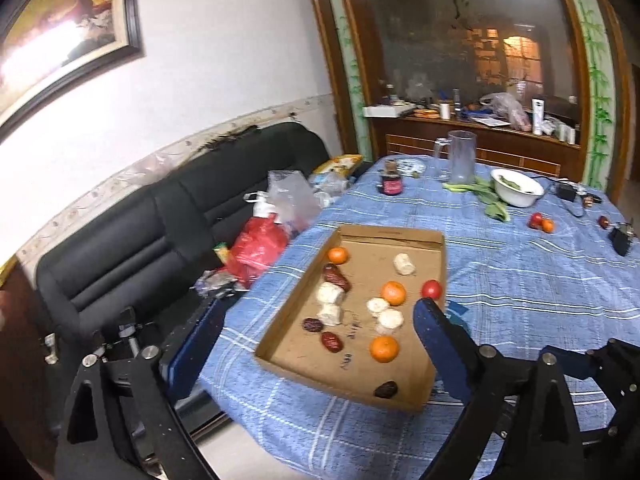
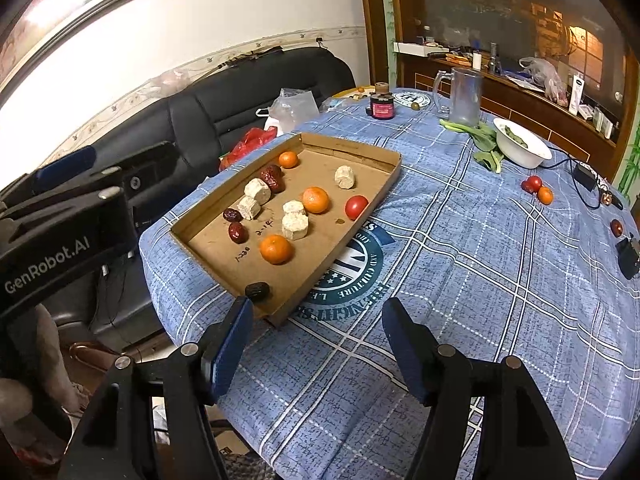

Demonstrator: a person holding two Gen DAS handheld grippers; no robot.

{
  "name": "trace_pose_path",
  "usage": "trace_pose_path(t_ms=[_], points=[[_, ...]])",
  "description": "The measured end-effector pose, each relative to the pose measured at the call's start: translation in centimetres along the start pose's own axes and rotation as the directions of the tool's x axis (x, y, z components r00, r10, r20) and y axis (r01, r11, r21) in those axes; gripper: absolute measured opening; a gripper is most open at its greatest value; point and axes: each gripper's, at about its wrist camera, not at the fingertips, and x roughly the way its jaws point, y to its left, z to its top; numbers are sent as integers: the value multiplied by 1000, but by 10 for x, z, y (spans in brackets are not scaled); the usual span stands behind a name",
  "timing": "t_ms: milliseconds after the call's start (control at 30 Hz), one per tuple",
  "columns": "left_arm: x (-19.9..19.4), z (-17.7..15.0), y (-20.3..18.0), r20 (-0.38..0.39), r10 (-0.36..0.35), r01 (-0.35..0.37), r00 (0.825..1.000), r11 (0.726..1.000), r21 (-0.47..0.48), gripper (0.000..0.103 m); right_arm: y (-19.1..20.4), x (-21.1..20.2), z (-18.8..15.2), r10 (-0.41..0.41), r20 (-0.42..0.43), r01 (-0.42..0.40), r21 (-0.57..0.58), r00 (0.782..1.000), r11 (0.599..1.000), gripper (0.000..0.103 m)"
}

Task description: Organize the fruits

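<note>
A shallow cardboard tray lies on the blue checked tablecloth. It holds three tangerines, a red tomato, several red dates, a dark date and several pale peeled chunks. My left gripper is open and empty, above the tray's near end. My right gripper is open and empty, near the tray's near corner. A tomato and a tangerine and a date lie loose at the far right.
A white bowl with greens, a clear mug and a small dark jar stand at the table's far side. A charger and cable lie at the right. A black sofa with plastic bags is left of the table.
</note>
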Motion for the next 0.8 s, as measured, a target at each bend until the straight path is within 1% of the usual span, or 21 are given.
trace_pose_path(t_ms=[67,133,300,400,500,667,800], points=[[-2,0,4,1,8,-8,1000,1000,-17,99,2,0,0,1,-2,-1,-4,1000,1000,72],[-1,1,10,-9,0,-1,1000,999,-49,99,4,1,0,1,-3,-1,-8,1000,1000,72],[9,2,28,-66,-50,39,997,987,-159,99,6,2,0,-2,-6,2,-10,1000,1000,72],[16,-1,35,-100,-69,49,993,979,-196,99,5,3,-1,-3,-8,3,-7,1000,1000,72],[20,-5,37,-122,-67,40,990,978,-205,99,6,4,-1,-3,-12,3,-5,1000,1000,72],[22,-9,38,-133,-55,28,990,981,-194,99,10,7,-1,2,-19,-2,-14,1000,1000,72],[26,-11,36,-150,-14,-11,989,986,-166,99,14,9,-1,5,-24,-5,-20,1000,1000,72]])
